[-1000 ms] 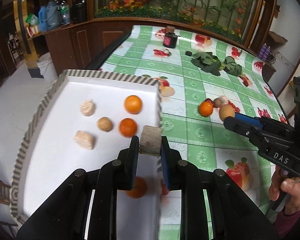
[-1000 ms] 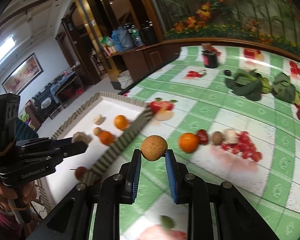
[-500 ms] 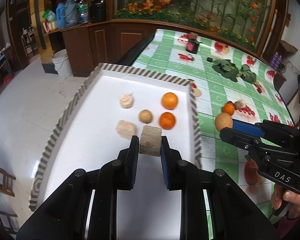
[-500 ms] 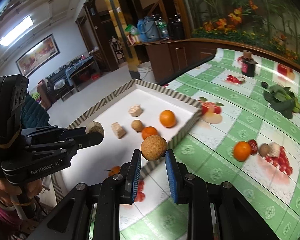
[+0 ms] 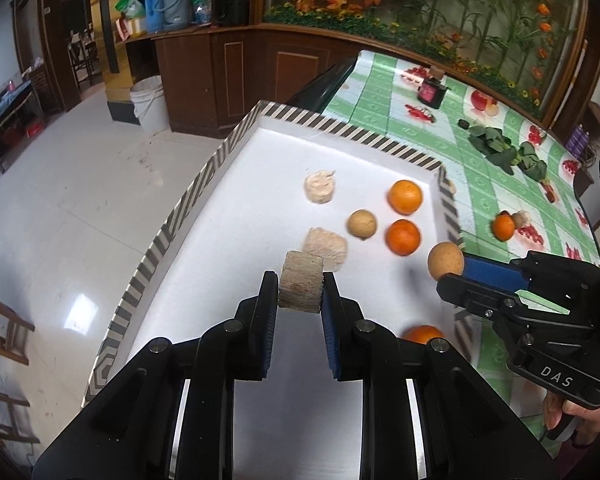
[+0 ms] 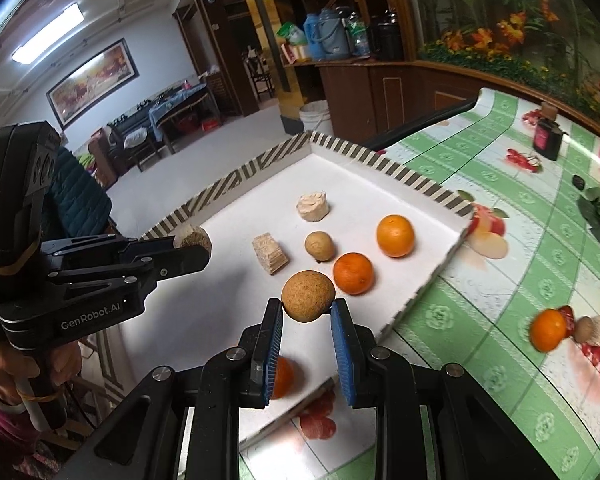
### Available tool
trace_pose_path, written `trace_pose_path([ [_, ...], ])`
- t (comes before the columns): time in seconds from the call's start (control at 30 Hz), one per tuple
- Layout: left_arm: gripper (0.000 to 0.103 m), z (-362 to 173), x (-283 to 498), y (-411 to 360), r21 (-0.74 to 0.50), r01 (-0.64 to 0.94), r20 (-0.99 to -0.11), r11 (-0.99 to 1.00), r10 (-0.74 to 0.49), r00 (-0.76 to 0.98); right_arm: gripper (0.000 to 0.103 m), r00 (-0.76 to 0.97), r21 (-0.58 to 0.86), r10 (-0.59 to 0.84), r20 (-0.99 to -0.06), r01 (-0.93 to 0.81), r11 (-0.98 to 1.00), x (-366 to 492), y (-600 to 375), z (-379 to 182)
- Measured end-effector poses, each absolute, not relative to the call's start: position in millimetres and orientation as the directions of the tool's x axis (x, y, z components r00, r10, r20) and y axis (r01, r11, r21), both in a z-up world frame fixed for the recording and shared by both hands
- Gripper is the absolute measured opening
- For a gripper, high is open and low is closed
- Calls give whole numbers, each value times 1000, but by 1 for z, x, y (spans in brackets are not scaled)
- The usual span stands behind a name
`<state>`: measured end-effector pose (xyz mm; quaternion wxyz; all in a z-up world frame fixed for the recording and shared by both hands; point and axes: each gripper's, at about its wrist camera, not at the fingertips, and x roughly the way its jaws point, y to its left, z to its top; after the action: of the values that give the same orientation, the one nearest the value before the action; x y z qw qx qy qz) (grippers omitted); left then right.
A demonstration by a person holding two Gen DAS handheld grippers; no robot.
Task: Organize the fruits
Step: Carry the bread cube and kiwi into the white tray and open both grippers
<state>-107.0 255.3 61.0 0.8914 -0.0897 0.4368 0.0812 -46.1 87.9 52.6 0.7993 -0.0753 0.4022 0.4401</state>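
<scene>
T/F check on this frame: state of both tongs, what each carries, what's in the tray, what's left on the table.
1. The left tongs are shut on a beige cork-like block. True.
2. The right tongs are open, carrying nothing. False: they are shut on a round brown fruit.
3. The striped-rim tray holds at least two oranges. True: one and another sit side by side.
4. No orange remains on the green tablecloth. False: a loose orange lies there.
5. The dark bottle stands inside the tray. False: it stands on the tablecloth.
</scene>
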Motion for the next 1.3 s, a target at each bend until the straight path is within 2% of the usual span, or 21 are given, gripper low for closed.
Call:
trace_pose_path([
  [0.63, 20, 43, -96, 256, -96, -219, -820, 971, 48, 571, 24, 237, 248, 619, -749, -766, 593, -32, 110, 28],
  [1.3, 23, 33, -91, 251, -60, -220, -854, 974, 64, 516, 24, 250, 179, 572, -781, -789, 588, -33, 128, 23],
])
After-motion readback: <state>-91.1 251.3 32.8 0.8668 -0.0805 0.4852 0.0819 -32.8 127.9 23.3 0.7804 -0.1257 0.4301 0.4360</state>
